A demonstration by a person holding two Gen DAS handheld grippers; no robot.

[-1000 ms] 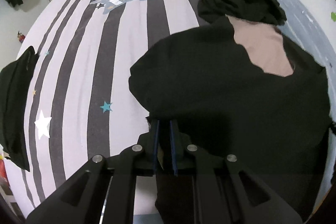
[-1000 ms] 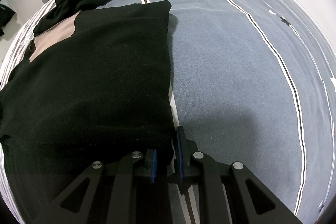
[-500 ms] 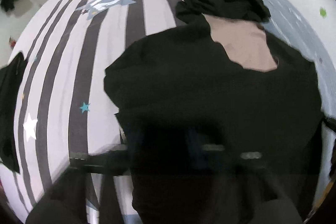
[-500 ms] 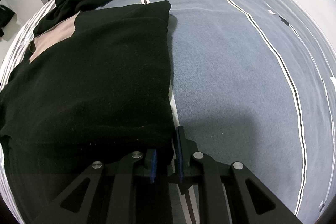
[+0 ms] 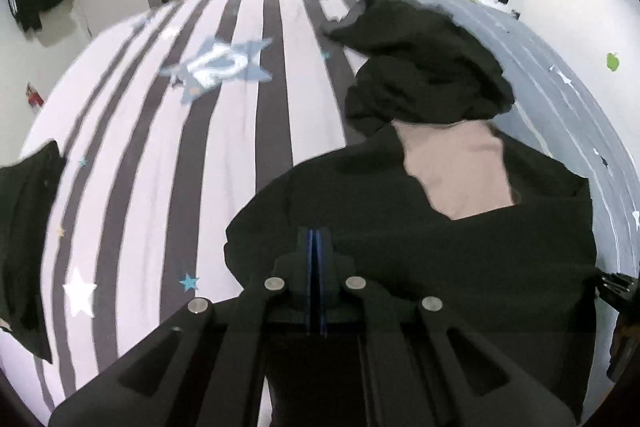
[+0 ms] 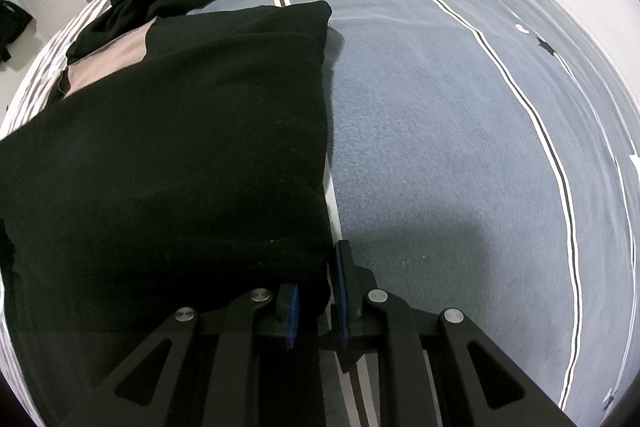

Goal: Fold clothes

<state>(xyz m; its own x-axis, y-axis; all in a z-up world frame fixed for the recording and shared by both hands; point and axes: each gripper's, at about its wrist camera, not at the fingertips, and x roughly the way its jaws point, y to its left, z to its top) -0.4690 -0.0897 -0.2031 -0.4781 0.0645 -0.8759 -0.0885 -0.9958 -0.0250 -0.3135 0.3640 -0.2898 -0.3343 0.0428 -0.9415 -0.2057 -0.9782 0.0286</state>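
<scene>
**Black garment on bed, right claw clamped on its corner**

Left gripper: jaws closed together, nothing visibly between the blue pads; it sits above the black garment. Right gripper: jaws pinch the garment's near corner at 6 o'clock. The garment lies flat across the striped bedcover, a tan panel at 12 o'clock. A crumpled black pile lies beyond it.

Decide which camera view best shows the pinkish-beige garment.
The left wrist view: the pinkish-beige garment sits near centre, showing between the black garment and the crumpled black pile. The right wrist view shows only a sliver at left.
</scene>
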